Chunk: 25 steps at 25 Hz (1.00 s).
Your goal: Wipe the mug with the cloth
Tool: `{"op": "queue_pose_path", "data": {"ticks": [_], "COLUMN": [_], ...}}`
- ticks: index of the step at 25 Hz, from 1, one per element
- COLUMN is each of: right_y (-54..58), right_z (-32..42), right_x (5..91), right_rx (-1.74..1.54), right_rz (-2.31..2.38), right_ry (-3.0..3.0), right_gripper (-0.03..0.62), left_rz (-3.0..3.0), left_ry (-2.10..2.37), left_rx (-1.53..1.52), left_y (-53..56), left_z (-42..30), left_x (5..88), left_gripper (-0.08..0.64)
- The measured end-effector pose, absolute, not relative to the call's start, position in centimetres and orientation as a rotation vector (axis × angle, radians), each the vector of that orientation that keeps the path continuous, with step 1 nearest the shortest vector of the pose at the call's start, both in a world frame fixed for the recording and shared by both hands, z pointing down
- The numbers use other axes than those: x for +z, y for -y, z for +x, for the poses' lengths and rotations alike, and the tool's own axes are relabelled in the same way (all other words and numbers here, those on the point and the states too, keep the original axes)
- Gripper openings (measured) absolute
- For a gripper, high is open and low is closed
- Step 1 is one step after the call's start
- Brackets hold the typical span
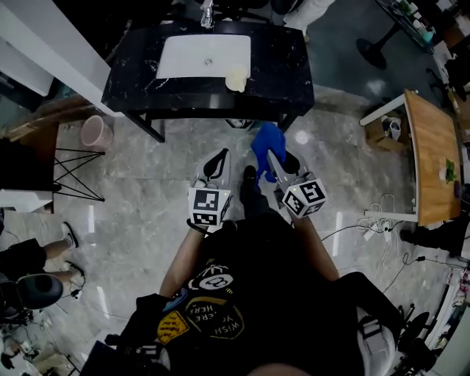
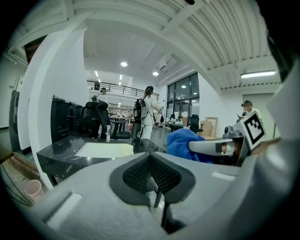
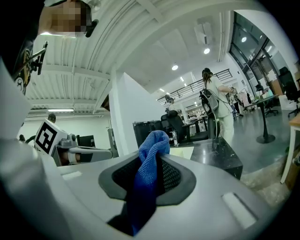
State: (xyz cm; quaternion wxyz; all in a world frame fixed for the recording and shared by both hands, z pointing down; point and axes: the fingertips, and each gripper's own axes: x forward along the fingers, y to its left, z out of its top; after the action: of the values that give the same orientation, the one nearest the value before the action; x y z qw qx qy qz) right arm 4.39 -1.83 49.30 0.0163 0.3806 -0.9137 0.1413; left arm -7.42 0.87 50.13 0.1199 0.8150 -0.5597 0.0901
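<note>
A pale cream mug (image 1: 236, 78) stands at the front right corner of the white sink (image 1: 198, 55), set in a black marble counter (image 1: 286, 70). Both grippers are held over the floor, short of the counter. My right gripper (image 1: 273, 158) is shut on a blue cloth (image 1: 266, 145), which bunches out between its jaws (image 3: 150, 159). My left gripper (image 1: 217, 158) is beside it, shut with nothing between its pads (image 2: 152, 176). In the left gripper view the cloth (image 2: 183, 143) and the right gripper (image 2: 220, 146) show at the right. The mug is hidden in both gripper views.
A faucet (image 1: 208, 15) rises behind the sink. A pink bucket (image 1: 96, 132) and a black wire stand (image 1: 70, 172) are at the left of the counter. A wooden table (image 1: 433, 158) and floor cables (image 1: 374, 217) lie at the right. People stand in the background.
</note>
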Motion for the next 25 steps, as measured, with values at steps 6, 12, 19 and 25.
{"op": "queue_pose_path", "data": {"ticks": [6,12,19,25], "right_y": [13.3,23.0,32.5,35.8], "right_z": [4.6,4.8,1.5,-2.3], "right_x": [52.4,59.6,65.0,63.8], "right_rx": [0.435,0.521,0.46,0.42], "right_rz": [1.106,0.98,0.898,0.807], "right_ry": [2.82,2.707,2.572,2.569], "right_gripper": [0.086,0.086,0.087,0.089], "left_rz": [2.358,2.209,1.965,1.988], "left_ry": [1.642,1.7,1.653,1.522], "left_rx": [0.248,0.279,0.349,0.477], "left_y": [11.7,22.7,31.3,34.6], "left_z": [-7.6,-9.4,-14.2,-13.7], "left_x": [51.2,55.4,62.7,64.8], "left_gripper": [0.006,0.006,0.006,0.005]}}
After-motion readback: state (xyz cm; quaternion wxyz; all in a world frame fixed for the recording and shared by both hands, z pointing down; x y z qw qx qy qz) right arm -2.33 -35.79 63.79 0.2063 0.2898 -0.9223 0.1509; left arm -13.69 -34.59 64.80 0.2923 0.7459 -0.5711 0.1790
